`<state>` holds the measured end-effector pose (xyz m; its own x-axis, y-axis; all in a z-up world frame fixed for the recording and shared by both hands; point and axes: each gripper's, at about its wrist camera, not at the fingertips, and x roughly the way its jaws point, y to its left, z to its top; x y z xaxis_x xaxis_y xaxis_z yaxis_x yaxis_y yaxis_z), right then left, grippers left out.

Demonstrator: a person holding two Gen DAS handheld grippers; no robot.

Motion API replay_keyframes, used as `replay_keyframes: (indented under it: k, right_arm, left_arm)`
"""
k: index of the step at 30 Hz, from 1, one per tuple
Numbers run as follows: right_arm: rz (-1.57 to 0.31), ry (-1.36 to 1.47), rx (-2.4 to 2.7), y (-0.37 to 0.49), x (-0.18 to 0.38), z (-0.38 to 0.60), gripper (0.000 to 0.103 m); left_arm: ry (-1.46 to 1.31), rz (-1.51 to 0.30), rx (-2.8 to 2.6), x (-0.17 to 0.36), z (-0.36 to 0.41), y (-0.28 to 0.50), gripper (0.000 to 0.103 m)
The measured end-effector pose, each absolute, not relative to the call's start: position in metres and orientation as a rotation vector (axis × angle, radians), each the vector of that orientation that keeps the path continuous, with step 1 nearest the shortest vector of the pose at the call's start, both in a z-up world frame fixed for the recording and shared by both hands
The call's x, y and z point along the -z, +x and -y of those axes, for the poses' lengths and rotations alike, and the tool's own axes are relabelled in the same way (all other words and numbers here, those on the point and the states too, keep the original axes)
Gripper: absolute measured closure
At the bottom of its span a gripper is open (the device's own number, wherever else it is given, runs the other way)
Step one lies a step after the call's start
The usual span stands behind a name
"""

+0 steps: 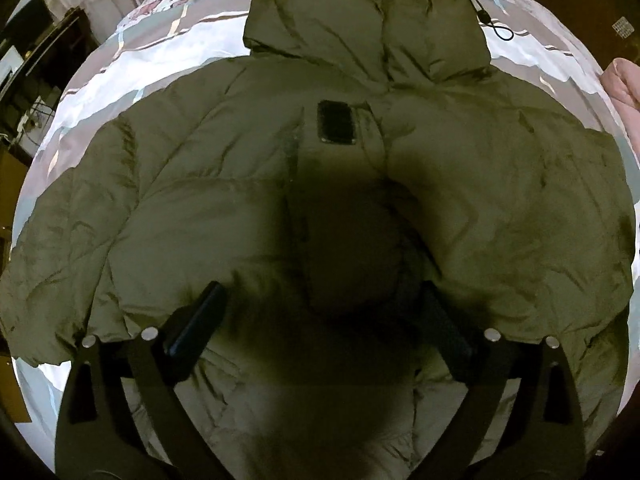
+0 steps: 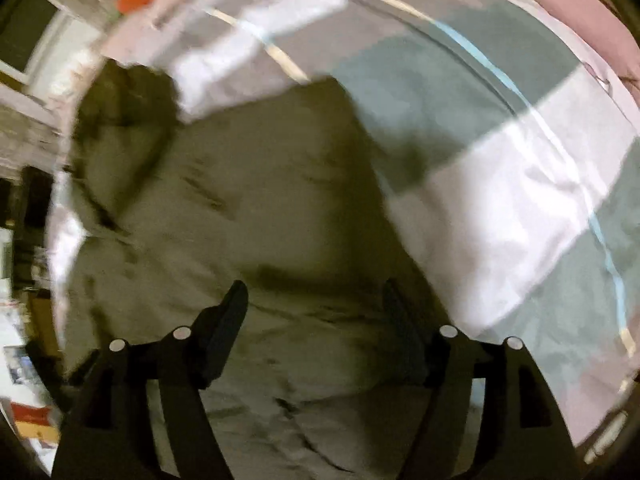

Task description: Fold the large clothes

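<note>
An olive-green puffer jacket [image 1: 224,184] lies spread flat on the bed, hood [image 1: 360,20] at the far end, a black patch [image 1: 337,122] on its chest. My left gripper [image 1: 320,296] is open just above the jacket's lower middle, its shadow on the cloth. In the right wrist view the same jacket [image 2: 256,208] shows blurred, with a sleeve end at the upper left. My right gripper [image 2: 316,292] is open over the jacket near its right edge, holding nothing.
The bed sheet [image 2: 500,184] is patterned in white, grey and pink blocks with thin blue lines. A black drawstring cord [image 1: 492,24] trails from the hood. Dark furniture [image 1: 36,64] stands left of the bed. A pink cloth [image 1: 626,80] lies at the right edge.
</note>
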<state>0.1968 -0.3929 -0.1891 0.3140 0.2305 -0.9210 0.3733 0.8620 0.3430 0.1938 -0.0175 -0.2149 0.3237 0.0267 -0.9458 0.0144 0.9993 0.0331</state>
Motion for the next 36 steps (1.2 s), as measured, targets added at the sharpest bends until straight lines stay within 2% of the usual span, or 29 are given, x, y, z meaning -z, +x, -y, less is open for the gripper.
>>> replay_keyframes:
  k: [4, 8, 10, 13, 17, 19, 24, 26, 29, 30, 31, 32, 33, 35, 36]
  right_arm:
    - [-1.506, 0.315, 0.151, 0.207, 0.237, 0.363, 0.029]
    - [-1.404, 0.346, 0.15, 0.212, 0.212, 0.367, 0.028]
    - [-1.347, 0.317, 0.148, 0.214, 0.2, 0.364, 0.017]
    - [-1.369, 0.242, 0.14, 0.214, 0.206, 0.357, 0.016]
    - [-1.449, 0.218, 0.129, 0.211, 0.221, 0.34, 0.016]
    - [-1.445, 0.242, 0.107, 0.208, 0.216, 0.333, 0.016]
    - [-1.379, 0.299, -0.03, 0.187, 0.189, 0.293, 0.016]
    - [-1.366, 0.322, -0.082, 0.182, 0.182, 0.273, 0.016]
    - [-1.371, 0.33, -0.142, 0.163, 0.174, 0.248, 0.013]
    - [-1.38, 0.324, -0.154, 0.161, 0.174, 0.243, 0.013]
    - [-1.388, 0.317, -0.161, 0.16, 0.176, 0.24, 0.013]
    - [-1.396, 0.307, -0.168, 0.161, 0.178, 0.237, 0.013]
    - [-1.398, 0.3, -0.169, 0.155, 0.176, 0.235, 0.013]
    - [-1.397, 0.29, -0.159, 0.155, 0.177, 0.234, 0.013]
    - [-1.395, 0.294, -0.149, 0.152, 0.175, 0.237, 0.013]
  left_arm:
    - [0.0, -1.251, -0.009, 0.208, 0.009, 0.196, 0.005]
    - [-0.076, -1.138, -0.079, 0.172, -0.03, 0.188, 0.005]
    - [-0.169, -1.077, -0.172, 0.154, -0.073, 0.182, 0.002]
    - [-0.449, -1.029, -0.353, 0.147, -0.164, 0.163, 0.002]
    - [-1.109, -0.874, -0.519, 0.179, -0.304, 0.095, 0.002]
    - [-1.273, -0.803, -0.615, 0.196, -0.342, 0.065, 0.002]
    - [-1.515, -0.797, -0.797, 0.245, -0.403, 0.018, 0.002]
    - [-1.562, -0.813, -0.783, 0.263, -0.414, 0.019, 0.002]
    - [-1.523, -0.789, -0.787, 0.262, -0.419, 0.026, 0.002]
    - [-1.501, -0.772, -0.771, 0.258, -0.42, 0.031, 0.014]
    - [-1.48, -0.765, -0.755, 0.255, -0.418, 0.034, 0.03]
    - [-1.45, -0.775, -0.735, 0.251, -0.417, 0.041, 0.065]
    - [-1.398, -0.787, -0.719, 0.245, -0.416, 0.05, 0.079]
    - [-1.35, -0.763, -0.732, 0.23, -0.414, 0.053, 0.09]
    - [-1.316, -0.735, -0.734, 0.216, -0.41, 0.056, 0.092]
